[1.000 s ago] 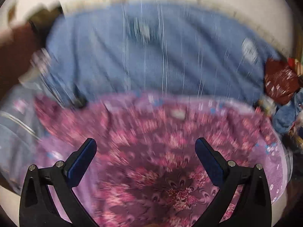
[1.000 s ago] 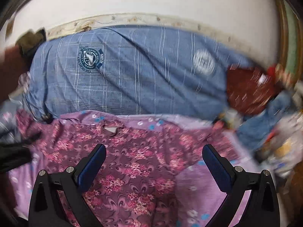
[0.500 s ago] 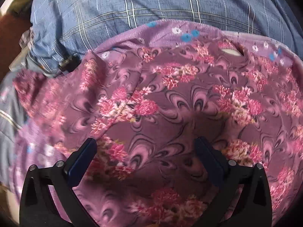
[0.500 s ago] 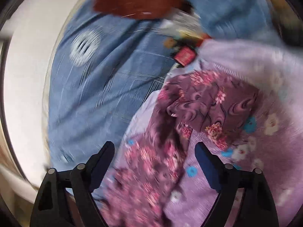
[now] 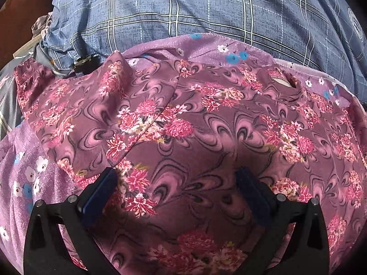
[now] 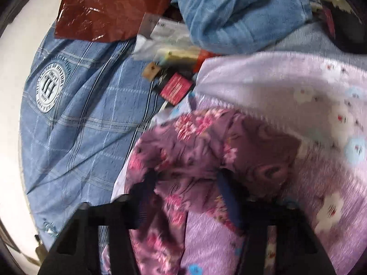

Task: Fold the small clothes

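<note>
The floral top (image 5: 206,123) lies spread on the lilac flowered sheet (image 5: 29,174): thin, limp, light (it will sag). Take hems or sleeves. Right gripper (image 6: 183,197) is closing around its sleeve; left gripper (image 5: 176,183) hovers released above it.

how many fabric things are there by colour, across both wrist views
Purple flowered: 2, the dark floral top and the pale lilac sheet under it
Blue: 2, the checked bedcover and the plain towel
Total: 4
The small clutter beside the towel is too jumbled to count.
</note>
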Action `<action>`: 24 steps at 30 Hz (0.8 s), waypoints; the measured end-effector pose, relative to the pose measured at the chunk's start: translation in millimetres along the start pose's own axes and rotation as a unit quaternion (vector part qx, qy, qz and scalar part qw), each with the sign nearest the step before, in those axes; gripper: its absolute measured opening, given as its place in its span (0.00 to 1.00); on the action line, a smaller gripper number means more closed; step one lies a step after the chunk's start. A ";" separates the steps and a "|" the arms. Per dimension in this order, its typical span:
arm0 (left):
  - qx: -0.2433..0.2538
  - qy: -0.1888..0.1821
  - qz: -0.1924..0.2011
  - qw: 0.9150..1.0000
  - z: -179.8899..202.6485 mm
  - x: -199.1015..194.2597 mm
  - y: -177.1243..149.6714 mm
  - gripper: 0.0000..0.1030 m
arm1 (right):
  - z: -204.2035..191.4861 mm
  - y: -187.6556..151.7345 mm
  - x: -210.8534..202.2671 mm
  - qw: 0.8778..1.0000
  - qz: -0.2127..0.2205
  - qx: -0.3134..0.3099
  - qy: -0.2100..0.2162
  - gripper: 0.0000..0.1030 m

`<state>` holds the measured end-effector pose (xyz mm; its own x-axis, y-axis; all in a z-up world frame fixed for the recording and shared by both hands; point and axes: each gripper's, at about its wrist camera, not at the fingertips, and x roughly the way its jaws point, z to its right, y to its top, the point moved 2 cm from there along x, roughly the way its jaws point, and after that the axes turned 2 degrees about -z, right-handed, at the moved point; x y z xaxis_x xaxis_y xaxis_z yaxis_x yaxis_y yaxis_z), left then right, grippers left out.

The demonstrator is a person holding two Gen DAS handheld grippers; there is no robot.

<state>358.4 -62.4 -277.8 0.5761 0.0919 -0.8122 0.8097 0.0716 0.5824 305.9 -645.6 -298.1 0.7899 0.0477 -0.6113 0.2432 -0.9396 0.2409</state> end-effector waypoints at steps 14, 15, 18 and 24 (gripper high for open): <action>-0.001 -0.027 0.077 0.997 -31.8 -53.1 22.9 1.00 | -79.0 -21.3 -105.9 0.991 0.044 -0.122 0.039 0.03; -0.002 -0.030 0.082 0.996 -34.1 -55.9 23.5 1.00 | -81.1 -26.0 -113.0 0.990 0.044 -0.123 0.044 0.03; -0.007 -0.030 0.087 0.996 -39.9 -60.5 26.1 1.00 | -102.8 -43.4 -130.0 0.987 0.044 -0.145 0.056 0.03; -0.026 0.005 0.122 0.992 -65.6 -75.4 32.1 1.00 | -192.7 -108.7 -132.6 0.971 -0.004 -0.216 0.098 0.03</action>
<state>333.7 -1.8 -195.7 0.7525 0.1224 -0.6471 0.6397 0.0977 0.7624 283.2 -484.4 -97.9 0.8682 0.1583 -0.4703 0.4308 -0.7108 0.5561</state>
